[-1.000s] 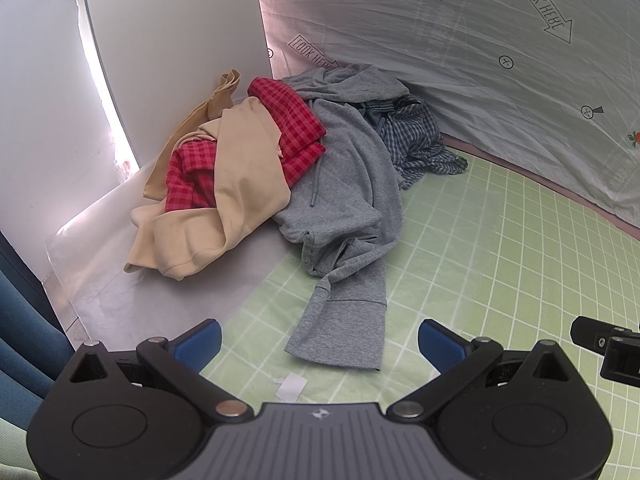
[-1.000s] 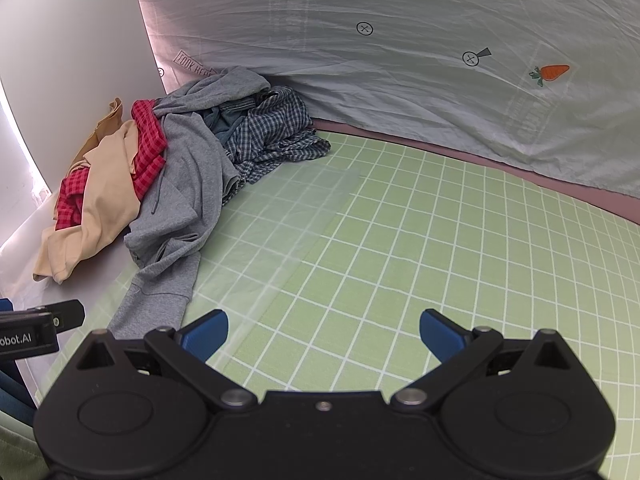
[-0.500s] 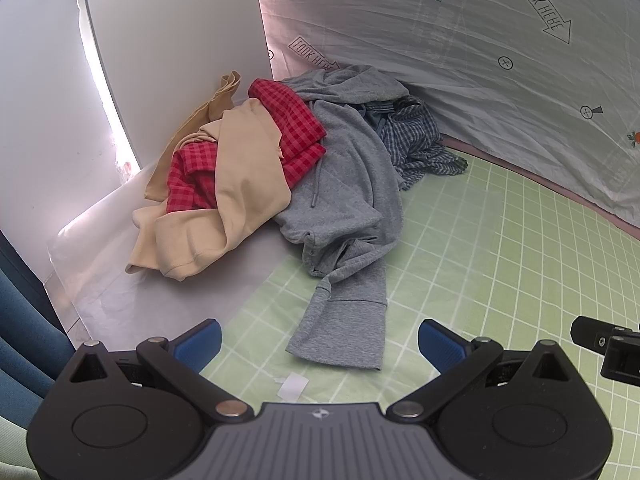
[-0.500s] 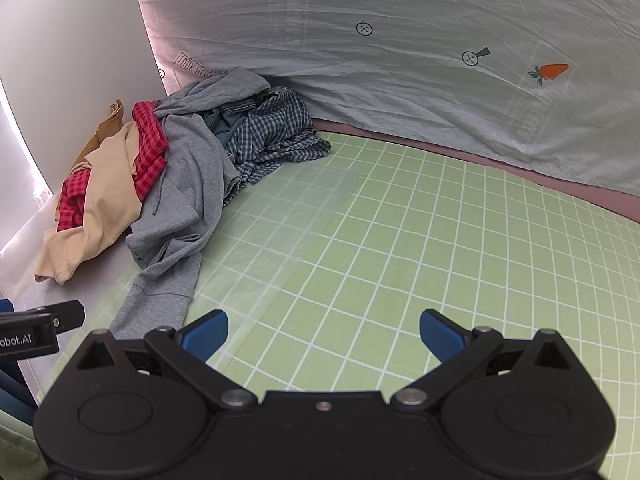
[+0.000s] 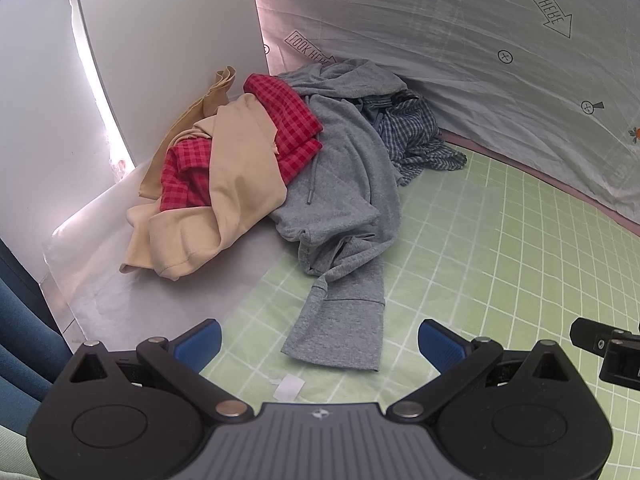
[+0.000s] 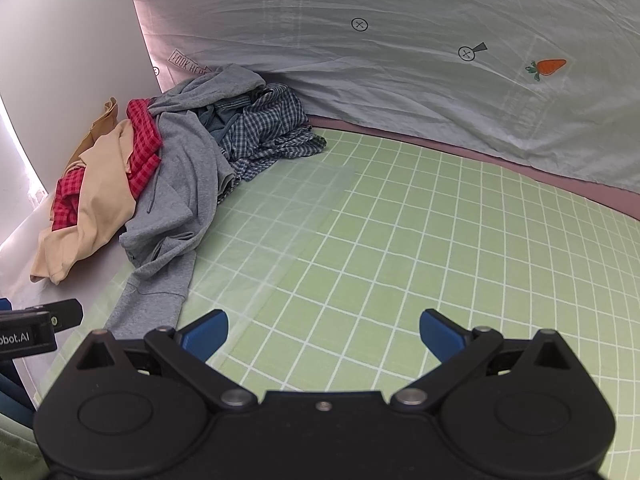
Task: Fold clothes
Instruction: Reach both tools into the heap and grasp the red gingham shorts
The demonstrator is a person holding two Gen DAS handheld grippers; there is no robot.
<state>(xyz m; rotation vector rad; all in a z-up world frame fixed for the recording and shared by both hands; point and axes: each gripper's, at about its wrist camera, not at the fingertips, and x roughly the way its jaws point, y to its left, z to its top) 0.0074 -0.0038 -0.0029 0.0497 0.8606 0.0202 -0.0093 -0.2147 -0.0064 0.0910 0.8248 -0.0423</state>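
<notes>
A heap of clothes lies in the far left corner: a grey hoodie (image 5: 344,200) (image 6: 180,184) with one sleeve stretched toward me, a beige garment (image 5: 224,196) (image 6: 100,184), a red checked shirt (image 5: 288,128) (image 6: 142,148) and a blue plaid shirt (image 5: 416,136) (image 6: 268,132). My left gripper (image 5: 320,340) is open, just short of the grey sleeve's cuff, holding nothing. My right gripper (image 6: 324,330) is open over the bare green grid mat (image 6: 420,240), to the right of the sleeve.
A white sheet printed with carrots (image 6: 400,60) hangs behind the mat. A white board (image 5: 160,40) stands at the left. White paper (image 5: 120,280) lies under the beige garment. A small white scrap (image 5: 288,386) lies on the mat by my left gripper.
Both views have shifted very slightly; the clothes have not moved and both grippers stay open.
</notes>
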